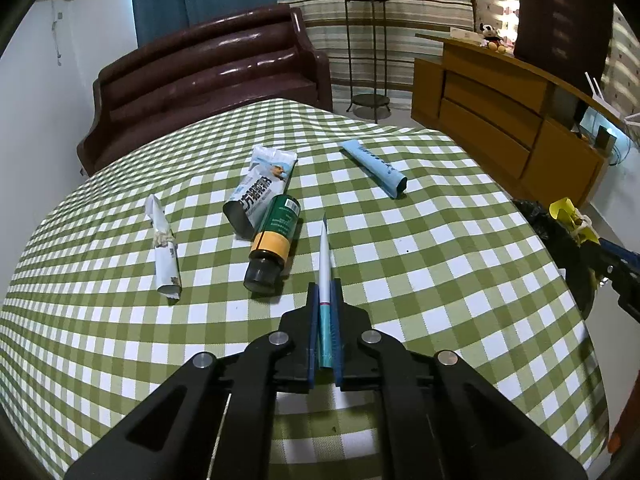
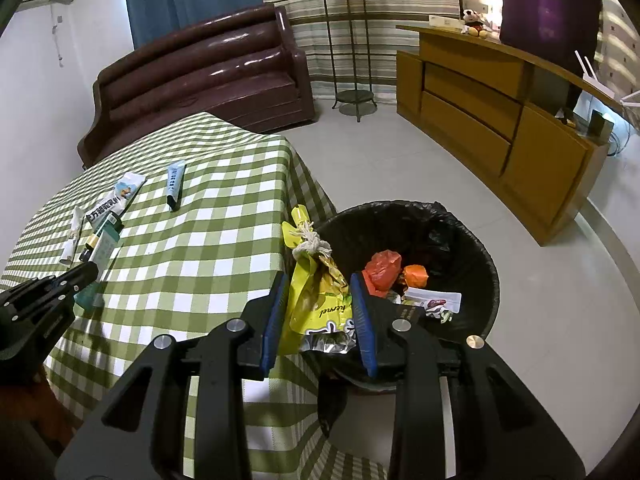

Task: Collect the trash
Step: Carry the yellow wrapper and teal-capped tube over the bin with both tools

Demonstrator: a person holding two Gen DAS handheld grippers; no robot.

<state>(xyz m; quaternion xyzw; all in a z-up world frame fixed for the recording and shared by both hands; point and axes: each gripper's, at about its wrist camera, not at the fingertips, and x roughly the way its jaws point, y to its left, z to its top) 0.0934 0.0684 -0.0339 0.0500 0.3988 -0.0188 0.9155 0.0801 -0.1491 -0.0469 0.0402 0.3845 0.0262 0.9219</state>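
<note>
- On the near part of a table covered in a green-and-white checked cloth [image 1: 440, 280], the left gripper [image 1: 325, 292] has its blue jaws pressed together on a flattened white-and-teal tube [image 1: 325, 280], whose pointed tip sticks out ahead toward the table's middle.
- Just left of that tip lies a dark green bottle [image 1: 274, 244] with an orange label band, on its side, its cap toward the near edge.
- A crumpled white-and-blue packet [image 1: 262, 188] rests against the bottle's far end.
- Nearer the left edge lies a rolled white wrapper [image 1: 164, 246] knotted with string.
- Toward the far right corner lies a pale blue tube [image 1: 374, 168], well apart from the rest.
- Beside the table's right edge, the right gripper [image 2: 320, 292] clamps a yellow snack bag [image 2: 316, 292] tied with white string, held at the rim of a bin [image 2: 472, 240] lined with a black bag.
- Inside the bin lie orange and red wrappers [image 2: 384, 268] and a white card [image 2: 434, 300].
</note>
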